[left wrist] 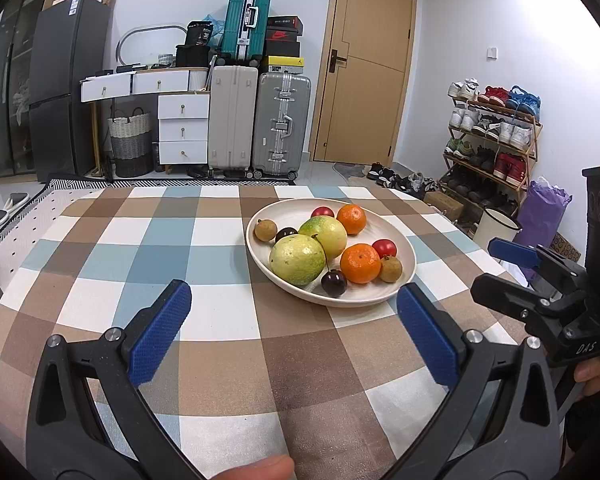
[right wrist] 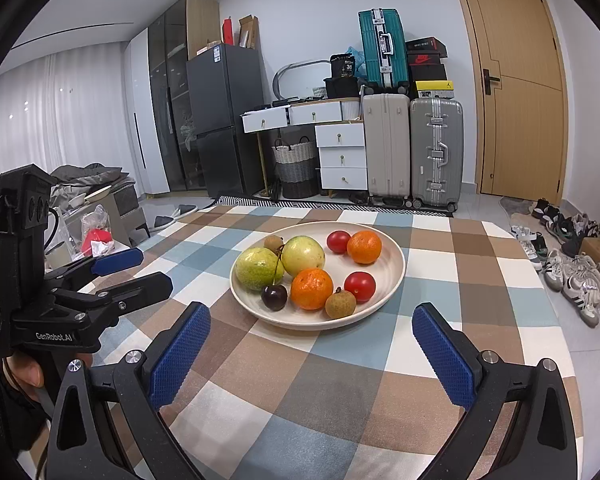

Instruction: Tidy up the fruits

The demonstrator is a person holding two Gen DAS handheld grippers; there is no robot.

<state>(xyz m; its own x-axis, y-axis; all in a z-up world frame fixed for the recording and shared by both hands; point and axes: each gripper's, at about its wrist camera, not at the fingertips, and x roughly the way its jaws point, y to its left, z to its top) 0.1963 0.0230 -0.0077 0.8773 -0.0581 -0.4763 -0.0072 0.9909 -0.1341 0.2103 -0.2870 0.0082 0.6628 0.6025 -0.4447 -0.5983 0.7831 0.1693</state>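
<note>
Ten fruits fill our cream plate point(left wrist: 260, 252) at twelve o'clock; both grippers point(left wrist: 294, 308) point(right wrist: 312, 328) gape empty. Only our left view shows the shoe rack point(left wrist: 496, 136).

A cream plate point(right wrist: 384, 300) sits on the checked counter point(right wrist: 340, 380), holding two green guavas point(right wrist: 256, 268), two mandarins point(right wrist: 312, 289) and two cherry tomatoes point(right wrist: 360, 286). Two brown longans point(right wrist: 341, 305) and dark cherries point(right wrist: 274, 297) lie among them, mostly touching.
</note>
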